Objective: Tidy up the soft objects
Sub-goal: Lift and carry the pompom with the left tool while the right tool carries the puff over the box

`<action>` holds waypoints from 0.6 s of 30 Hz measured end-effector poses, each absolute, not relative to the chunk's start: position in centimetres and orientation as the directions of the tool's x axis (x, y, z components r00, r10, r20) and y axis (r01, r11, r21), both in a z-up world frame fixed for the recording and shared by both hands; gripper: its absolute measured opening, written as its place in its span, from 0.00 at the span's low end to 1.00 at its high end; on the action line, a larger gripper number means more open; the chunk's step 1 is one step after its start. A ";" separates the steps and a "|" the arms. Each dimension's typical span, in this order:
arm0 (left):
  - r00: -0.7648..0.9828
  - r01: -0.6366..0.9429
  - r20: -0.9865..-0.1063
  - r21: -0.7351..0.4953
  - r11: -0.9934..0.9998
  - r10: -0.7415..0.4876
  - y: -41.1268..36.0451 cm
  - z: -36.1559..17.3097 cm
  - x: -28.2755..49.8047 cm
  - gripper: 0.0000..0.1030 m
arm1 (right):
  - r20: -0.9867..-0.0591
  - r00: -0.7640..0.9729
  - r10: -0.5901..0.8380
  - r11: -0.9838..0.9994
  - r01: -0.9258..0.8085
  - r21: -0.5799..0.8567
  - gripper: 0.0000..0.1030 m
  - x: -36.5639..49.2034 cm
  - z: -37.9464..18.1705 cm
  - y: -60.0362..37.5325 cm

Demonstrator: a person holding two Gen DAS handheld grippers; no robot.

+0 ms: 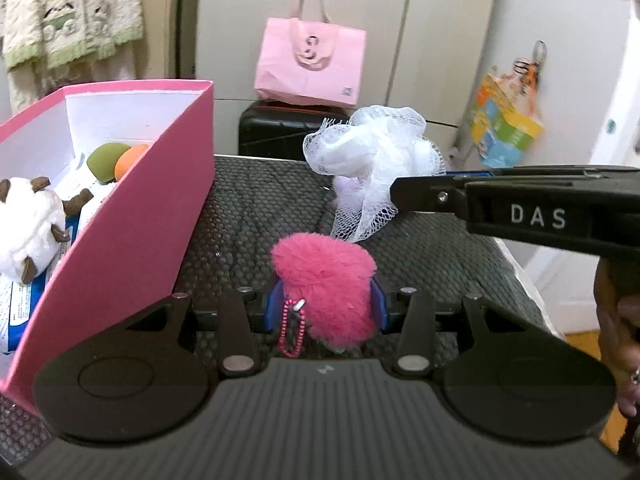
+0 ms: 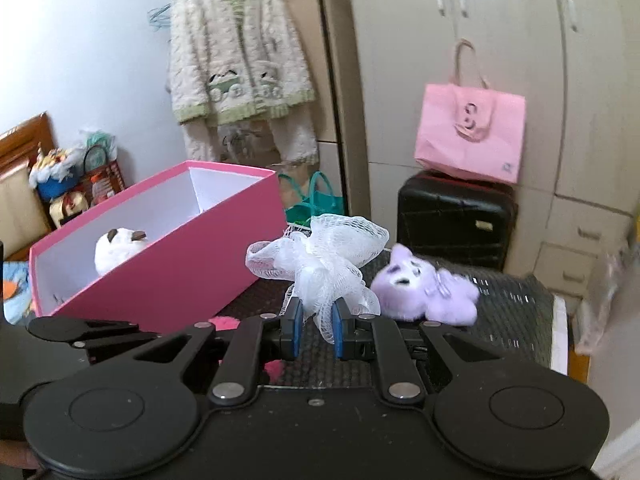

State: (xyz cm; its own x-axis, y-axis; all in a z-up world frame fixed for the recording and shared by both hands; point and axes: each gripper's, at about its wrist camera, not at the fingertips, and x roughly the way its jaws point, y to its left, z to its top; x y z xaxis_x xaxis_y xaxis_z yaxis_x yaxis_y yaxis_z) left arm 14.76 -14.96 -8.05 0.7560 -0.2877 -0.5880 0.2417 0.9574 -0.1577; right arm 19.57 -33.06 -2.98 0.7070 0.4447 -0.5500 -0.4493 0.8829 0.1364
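A pink tote bag (image 2: pixel 470 138) sits on a black suitcase (image 2: pixel 454 220); a knitted cardigan (image 2: pixel 236 52) hangs nearby.

Pale cupboards (image 2: pixel 500 40) — black suitcase (image 2: pixel 456 220), hung cardigan (image 2: pixel 236 48), white wall (image 2: pixel 80 60)

Place: I see a home bedroom | Evidence: knit cardigan (image 2: pixel 240 48) on hanger, wardrobe doors (image 2: pixel 452 60), suitcase (image 2: pixel 452 220), wooden headboard (image 2: pixel 24 140)

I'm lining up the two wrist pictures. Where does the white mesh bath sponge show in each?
Left wrist: white mesh sponge upper centre-right, pinched by the right gripper.
Right wrist: sponge at centre, between that gripper's pads.
Shared landmark: pink box, left of it.
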 end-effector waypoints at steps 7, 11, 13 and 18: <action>0.684 0.350 -0.632 -0.155 0.924 -0.365 -13.7 -7.2 12.8 0.41 | -0.564 0.722 0.401 0.908 -0.396 0.138 0.18 15.3 -3.2 -33.2; 0.611 0.435 -0.659 -0.183 0.882 -0.438 -12.5 -6.3 11.4 0.41 | -0.571 0.711 0.410 0.902 -0.410 0.138 0.18 12.5 -3.3 -32.9; 0.590 0.474 -0.665 -0.175 0.863 -0.459 -11.9 -5.9 10.3 0.41 | -0.575 0.705 0.416 0.899 -0.416 0.140 0.18 11.2 -3.3 -32.8; 0.562 0.525 -0.666 -0.171 0.834 -0.491 -10.3 -5.0 7.8 0.41 | -0.571 0.697 0.435 0.891 -0.425 0.159 0.19 8.2 -2.5 -32.6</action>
State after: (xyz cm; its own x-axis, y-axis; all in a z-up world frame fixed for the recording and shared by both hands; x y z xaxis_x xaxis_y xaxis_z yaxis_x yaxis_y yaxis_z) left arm 7.83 -10.26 -4.97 0.5619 -0.4905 -0.6661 0.5248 0.8338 -0.1713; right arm 8.19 -32.60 -2.49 0.6967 0.4346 -0.5707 -0.4253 0.8909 0.1592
